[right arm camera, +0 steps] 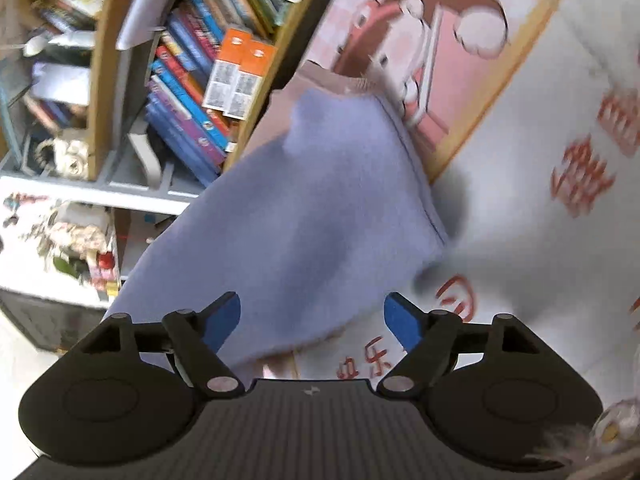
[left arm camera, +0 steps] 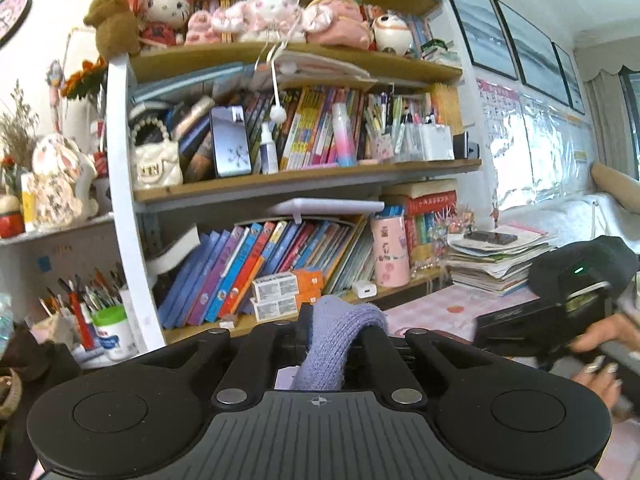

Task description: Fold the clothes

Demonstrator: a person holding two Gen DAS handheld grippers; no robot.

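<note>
Between L gripper (left arm camera: 320,334) jaws: pinched lilac cloth (left arm camera: 334,344) (knit); R gripper (right arm camera: 312,320) spread, cloth beyond.

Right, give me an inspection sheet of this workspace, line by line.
Surface: pink patterned table, partly under a white printed sheet.
Job's things: lavender knit garment, raised off the table.
Clutter: stack of papers, phone on top.
Grippers: left gripper shut on the garment; right gripper open, pads off the cloth.
Cables: nothing seen.
Surroundings: crowded bookshelf with books and plush toys; framed pictures on the wall.
</note>
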